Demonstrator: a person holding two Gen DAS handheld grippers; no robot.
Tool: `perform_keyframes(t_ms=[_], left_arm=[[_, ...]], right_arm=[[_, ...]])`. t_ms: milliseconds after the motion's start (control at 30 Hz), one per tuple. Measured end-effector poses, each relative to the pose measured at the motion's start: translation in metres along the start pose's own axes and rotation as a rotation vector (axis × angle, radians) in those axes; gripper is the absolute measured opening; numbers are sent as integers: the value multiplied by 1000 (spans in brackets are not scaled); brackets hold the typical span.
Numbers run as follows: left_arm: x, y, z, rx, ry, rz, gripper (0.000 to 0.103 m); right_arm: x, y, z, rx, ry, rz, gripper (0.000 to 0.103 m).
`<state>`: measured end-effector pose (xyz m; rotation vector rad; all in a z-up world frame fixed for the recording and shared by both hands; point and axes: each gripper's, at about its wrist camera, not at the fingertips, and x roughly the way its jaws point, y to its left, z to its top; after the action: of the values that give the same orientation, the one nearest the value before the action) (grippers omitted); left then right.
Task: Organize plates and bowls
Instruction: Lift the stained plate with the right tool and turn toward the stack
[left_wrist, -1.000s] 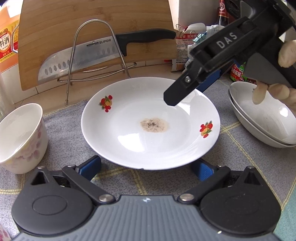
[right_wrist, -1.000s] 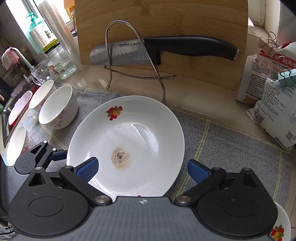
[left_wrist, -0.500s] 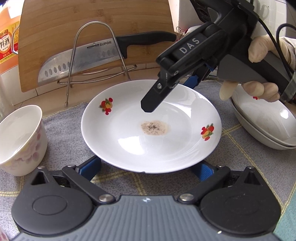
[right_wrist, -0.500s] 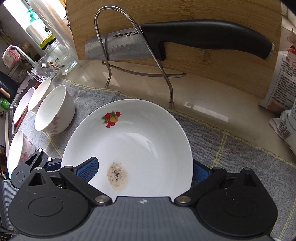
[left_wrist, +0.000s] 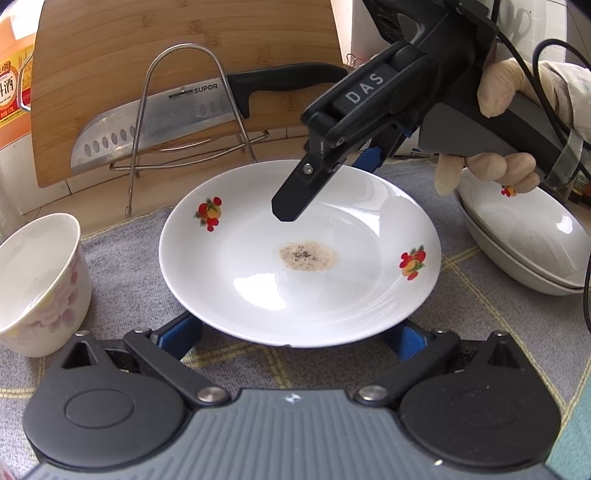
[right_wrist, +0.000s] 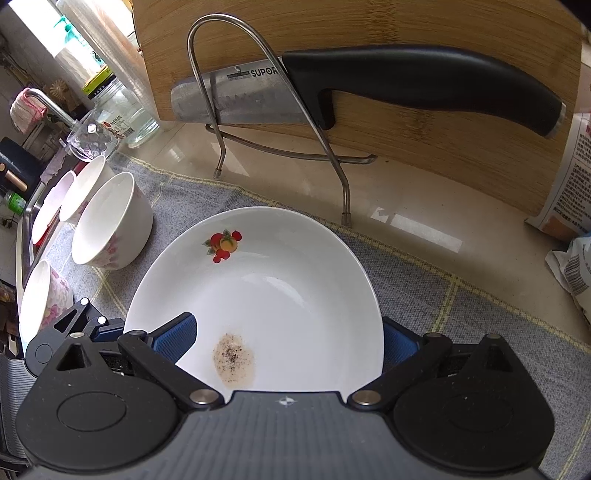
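Observation:
A white plate (left_wrist: 258, 280) with fruit prints and a brown stain lies on the grey cloth (left_wrist: 125, 254). My left gripper (left_wrist: 293, 336) stands open at its near rim, with the blue pads (left_wrist: 181, 332) partly tucked under the edge. My right gripper (left_wrist: 327, 184) is open over the plate's far side. In the right wrist view the plate (right_wrist: 277, 288) fills the right gripper's (right_wrist: 286, 339) gap: one pad (right_wrist: 177, 336) is over the inside, the other just outside the rim. Two stacked plates (left_wrist: 524, 240) sit at the right. A flowered bowl (left_wrist: 37, 280) stands at the left.
A wire rack (right_wrist: 258, 92) holding a large knife (right_wrist: 406, 85) stands behind the plate, against a bamboo cutting board (right_wrist: 461, 147). Several bowls (right_wrist: 110, 221) line the cloth's left side near a sink tap (right_wrist: 44, 99) and a glass jar (right_wrist: 125, 110). Food packets (right_wrist: 576, 266) lie at the right.
The right gripper came in from the right and lowered over the plate's far rim, which now lies between its open fingers. The left gripper and the plate stayed put.

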<state>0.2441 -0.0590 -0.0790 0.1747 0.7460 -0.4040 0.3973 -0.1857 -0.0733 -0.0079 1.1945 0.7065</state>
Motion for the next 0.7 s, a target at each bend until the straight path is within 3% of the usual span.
perform_keyframes(t_ms=[700], left_arm=[[-2, 1, -2, 40, -23, -35, 103]], right_arm=[[5, -7, 18, -44, 48, 107, 103]])
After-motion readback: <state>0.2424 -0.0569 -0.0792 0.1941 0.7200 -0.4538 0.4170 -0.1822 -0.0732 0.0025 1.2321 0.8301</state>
